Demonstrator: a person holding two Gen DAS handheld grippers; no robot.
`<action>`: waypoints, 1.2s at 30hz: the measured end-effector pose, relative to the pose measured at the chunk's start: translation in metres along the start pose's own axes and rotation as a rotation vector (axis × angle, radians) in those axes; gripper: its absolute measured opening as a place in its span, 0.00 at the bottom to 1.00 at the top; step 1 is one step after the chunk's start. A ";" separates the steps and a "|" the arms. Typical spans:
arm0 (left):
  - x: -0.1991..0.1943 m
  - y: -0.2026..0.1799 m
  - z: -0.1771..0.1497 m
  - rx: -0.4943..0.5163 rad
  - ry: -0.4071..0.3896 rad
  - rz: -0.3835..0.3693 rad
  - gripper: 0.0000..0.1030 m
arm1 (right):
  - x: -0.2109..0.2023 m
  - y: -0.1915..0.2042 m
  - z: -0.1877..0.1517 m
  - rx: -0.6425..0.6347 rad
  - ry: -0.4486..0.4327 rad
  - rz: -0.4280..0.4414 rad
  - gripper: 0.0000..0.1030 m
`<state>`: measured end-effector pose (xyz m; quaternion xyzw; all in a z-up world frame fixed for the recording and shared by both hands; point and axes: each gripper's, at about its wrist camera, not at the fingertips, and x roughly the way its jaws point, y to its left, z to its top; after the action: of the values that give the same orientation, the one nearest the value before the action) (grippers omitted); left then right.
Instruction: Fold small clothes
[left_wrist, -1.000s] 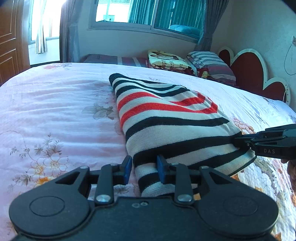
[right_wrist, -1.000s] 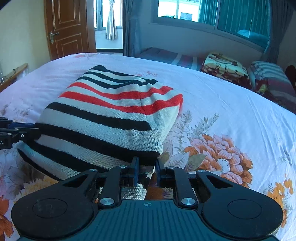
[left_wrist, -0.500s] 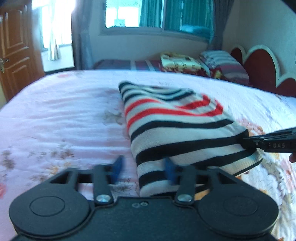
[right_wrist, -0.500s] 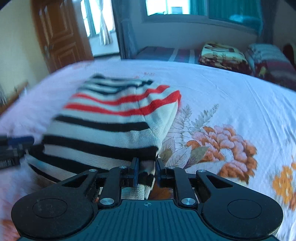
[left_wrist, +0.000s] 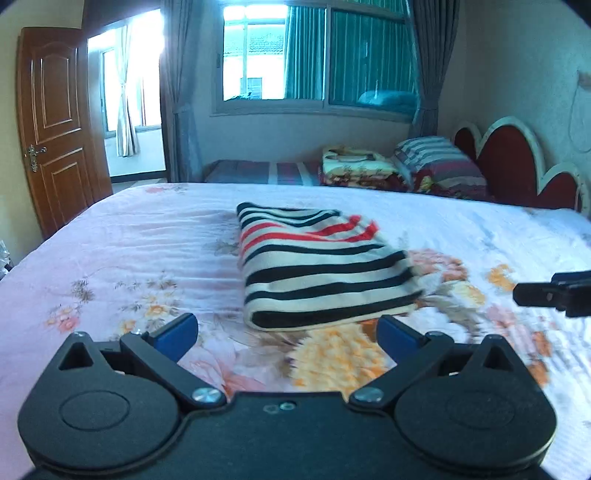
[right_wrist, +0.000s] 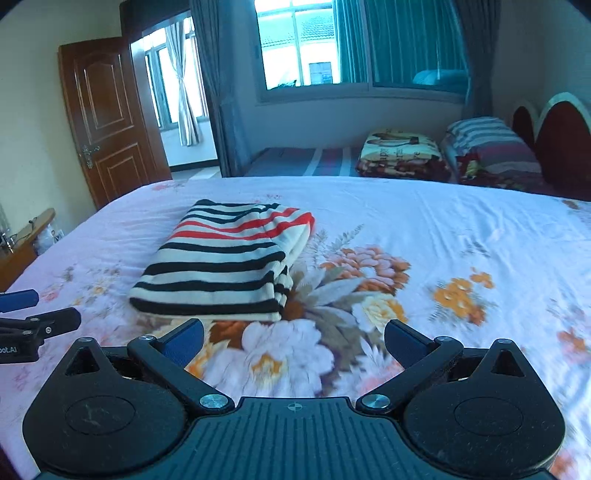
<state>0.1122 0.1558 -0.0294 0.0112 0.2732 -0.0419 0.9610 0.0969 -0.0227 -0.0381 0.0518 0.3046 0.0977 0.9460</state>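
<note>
Left claw (left_wrist: 287, 329) spread wide, empty, hovering over bed (left_wrist: 110, 258). Folded striped sweater (left_wrist: 317, 269) flat on bed just ahead, touching neither claw. Right claw (right_wrist: 293, 338) also spread wide, empty, sweater (right_wrist: 225, 266) ahead to its left.

Bedsheet (left_wrist: 155, 258): pale pink with orange and white flower prints, spread over the whole bed.
Headboard (left_wrist: 513, 170): dark red, scalloped with a white rim, far right.
Pillow (right_wrist: 487, 142): striped, far right beside the headboard.
Folded blanket (right_wrist: 400, 151): printed, just left of the pillow.
Door (right_wrist: 107, 118): brown wood, open, far left.
Window (left_wrist: 314, 59): far wall, teal curtains behind the glass, grey drapes either side.
</note>
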 end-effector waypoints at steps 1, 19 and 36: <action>-0.010 -0.003 0.000 0.003 -0.014 -0.001 0.99 | -0.012 0.003 -0.002 -0.005 -0.013 -0.006 1.00; -0.162 -0.038 -0.009 -0.009 -0.148 -0.019 0.99 | -0.177 0.038 -0.034 0.014 -0.126 -0.046 1.00; -0.181 -0.038 -0.015 -0.028 -0.193 -0.047 0.99 | -0.210 0.049 -0.038 -0.036 -0.169 -0.056 1.00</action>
<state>-0.0527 0.1317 0.0530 -0.0126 0.1802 -0.0617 0.9816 -0.1001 -0.0185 0.0574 0.0345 0.2231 0.0721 0.9715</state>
